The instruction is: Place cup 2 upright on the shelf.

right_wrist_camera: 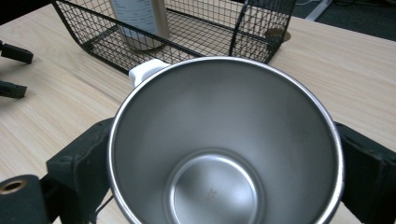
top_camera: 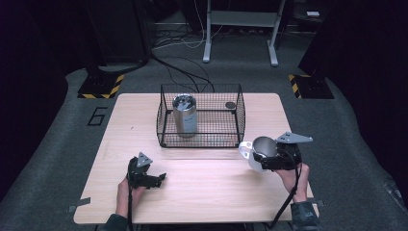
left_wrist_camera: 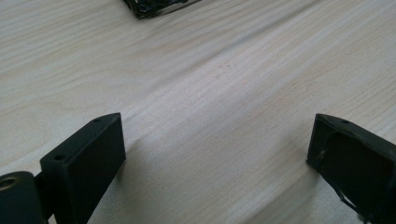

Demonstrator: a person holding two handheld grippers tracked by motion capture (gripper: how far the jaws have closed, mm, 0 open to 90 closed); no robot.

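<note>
A black wire basket point(top_camera: 239, 117) stands at the middle back of the wooden table point(top_camera: 207, 183). Inside its left part a steel canister point(top_camera: 184, 115) stands upright. My right gripper point(top_camera: 267, 157) is shut on a white-handled steel mug point(top_camera: 257, 150), held tilted just above the table, right of the basket's front right corner. In the right gripper view the mug point(right_wrist_camera: 224, 149) gapes empty between both fingers point(right_wrist_camera: 79, 163), with the basket point(right_wrist_camera: 201, 37) and canister point(right_wrist_camera: 140, 18) beyond. My left gripper point(top_camera: 159, 179) hovers low at the front left, open with bare wood between its jaws point(left_wrist_camera: 217, 135).
A small dark round thing point(top_camera: 230, 105) lies by the basket's far right corner. Bare wood spans the table's front between the two grippers. Beyond the table are grey carpet, cables and a metal stand point(top_camera: 240, 29).
</note>
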